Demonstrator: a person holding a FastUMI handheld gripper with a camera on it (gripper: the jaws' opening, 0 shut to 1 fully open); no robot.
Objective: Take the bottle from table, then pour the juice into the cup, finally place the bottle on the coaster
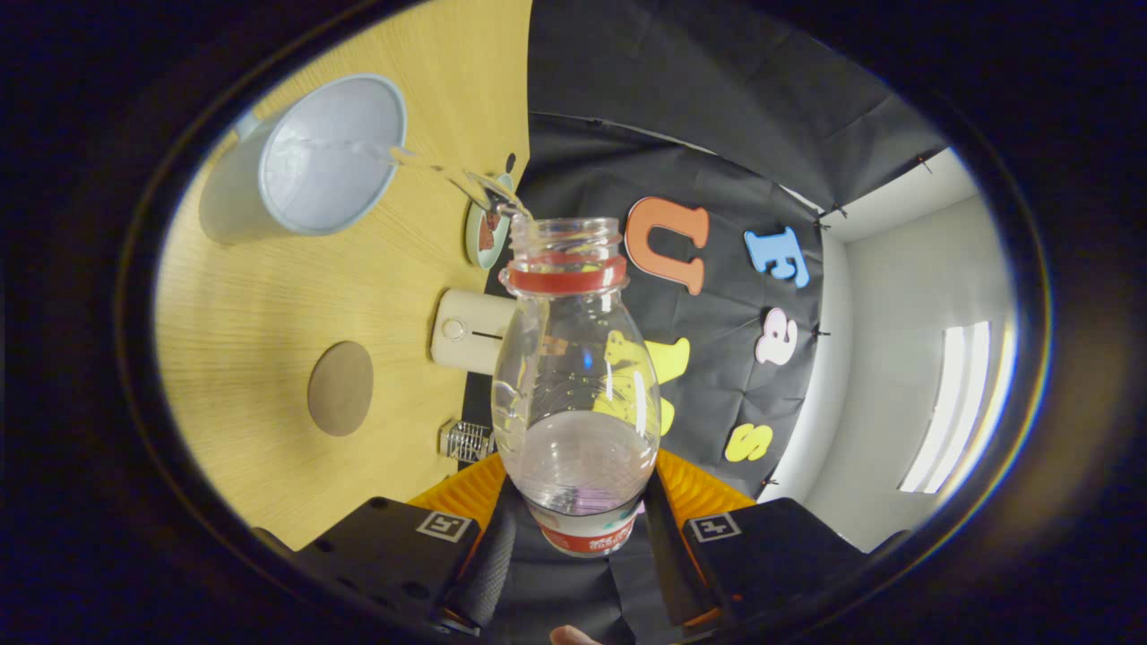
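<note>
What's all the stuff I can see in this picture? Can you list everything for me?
bottle: one, clear with a red neck ring, uncapped, held between the fingers, tilted and pouring a thin stream toward the cup
cup: one, pale blue, on the table beyond the bottle's mouth
coaster: one, brown, round, bare, on the table beside the bottle
white box: one, at the table's edge
small dish: one, pale green, near the cup
table: one, light wood
gripper: one, both fingers pressed on the bottle's lower body
</note>
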